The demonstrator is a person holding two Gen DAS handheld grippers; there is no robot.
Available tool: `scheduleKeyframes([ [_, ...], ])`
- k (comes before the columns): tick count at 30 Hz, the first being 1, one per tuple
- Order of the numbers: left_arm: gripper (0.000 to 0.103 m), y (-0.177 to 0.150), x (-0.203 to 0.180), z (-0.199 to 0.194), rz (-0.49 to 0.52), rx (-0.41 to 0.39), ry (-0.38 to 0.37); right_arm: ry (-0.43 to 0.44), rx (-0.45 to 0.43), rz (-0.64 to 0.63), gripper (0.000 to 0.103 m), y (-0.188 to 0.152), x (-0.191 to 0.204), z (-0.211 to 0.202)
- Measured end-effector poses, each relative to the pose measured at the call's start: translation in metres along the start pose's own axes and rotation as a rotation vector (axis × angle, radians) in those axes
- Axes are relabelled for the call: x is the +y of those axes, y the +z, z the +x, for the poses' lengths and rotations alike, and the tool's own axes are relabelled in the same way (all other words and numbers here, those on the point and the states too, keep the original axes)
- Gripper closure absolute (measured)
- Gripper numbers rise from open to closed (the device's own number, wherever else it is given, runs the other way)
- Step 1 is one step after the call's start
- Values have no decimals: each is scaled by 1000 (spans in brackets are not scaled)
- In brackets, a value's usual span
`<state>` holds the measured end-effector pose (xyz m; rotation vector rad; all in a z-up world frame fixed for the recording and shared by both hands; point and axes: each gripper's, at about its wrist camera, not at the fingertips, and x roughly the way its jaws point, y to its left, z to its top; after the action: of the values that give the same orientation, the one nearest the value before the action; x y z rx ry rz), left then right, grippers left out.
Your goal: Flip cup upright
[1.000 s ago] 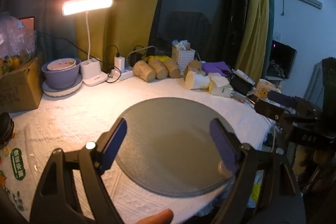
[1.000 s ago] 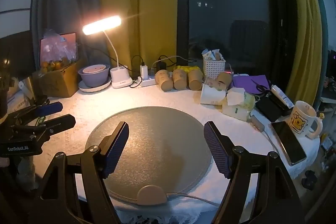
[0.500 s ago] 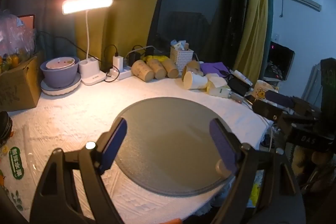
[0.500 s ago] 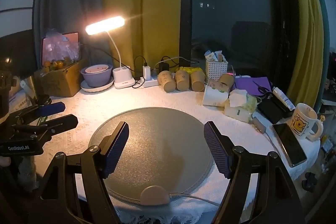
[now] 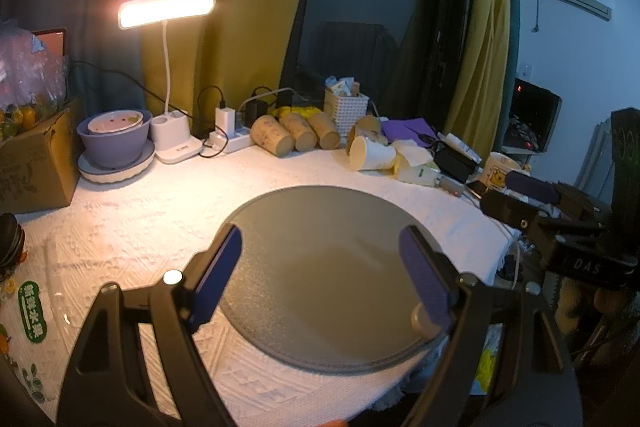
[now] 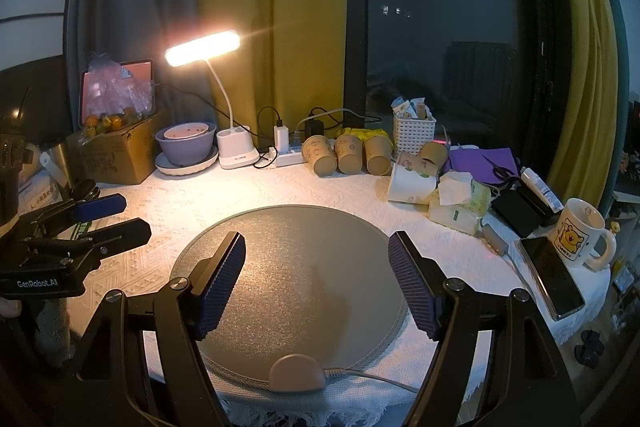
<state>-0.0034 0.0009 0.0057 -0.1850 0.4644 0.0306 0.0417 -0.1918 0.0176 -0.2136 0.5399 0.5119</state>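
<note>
Three brown paper cups (image 6: 347, 155) lie on their sides in a row at the back of the table, also in the left wrist view (image 5: 298, 135). A white paper cup (image 6: 410, 183) lies on its side to their right, with a fourth brown cup (image 6: 434, 153) behind it; the white cup shows in the left wrist view (image 5: 370, 153) too. My left gripper (image 5: 322, 281) is open and empty above the round grey mat (image 5: 320, 227). My right gripper (image 6: 318, 281) is open and empty above the same mat (image 6: 304, 259). Both are well short of the cups.
A lit desk lamp (image 6: 234, 147), purple bowl on a plate (image 6: 186, 147), cardboard box (image 6: 116, 155) and power strip (image 6: 286, 155) stand at the back left. A white basket (image 6: 414, 131), tissues (image 6: 458, 199), phone (image 6: 552, 275) and mug (image 6: 578, 233) crowd the right.
Both wrist views have shifted slightly, so the table objects sit a little lower and nearer. Both grippers stay open and empty.
</note>
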Motion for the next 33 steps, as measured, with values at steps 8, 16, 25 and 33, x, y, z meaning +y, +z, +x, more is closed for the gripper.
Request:
scheduleKeyframes([
  [8, 21, 0, 0, 0, 0, -1, 0, 1, -1, 0, 26, -1, -1, -1],
  [16, 21, 0, 0, -1, 2, -1, 1, 2, -1, -1, 26, -1, 0, 0],
  [25, 21, 1, 0, -1, 3, -2, 2, 1, -2, -2, 26, -1, 1, 0],
  [33, 21, 1, 0, -1, 4, -2, 2, 2, -1, -2, 26, -2, 0, 0],
])
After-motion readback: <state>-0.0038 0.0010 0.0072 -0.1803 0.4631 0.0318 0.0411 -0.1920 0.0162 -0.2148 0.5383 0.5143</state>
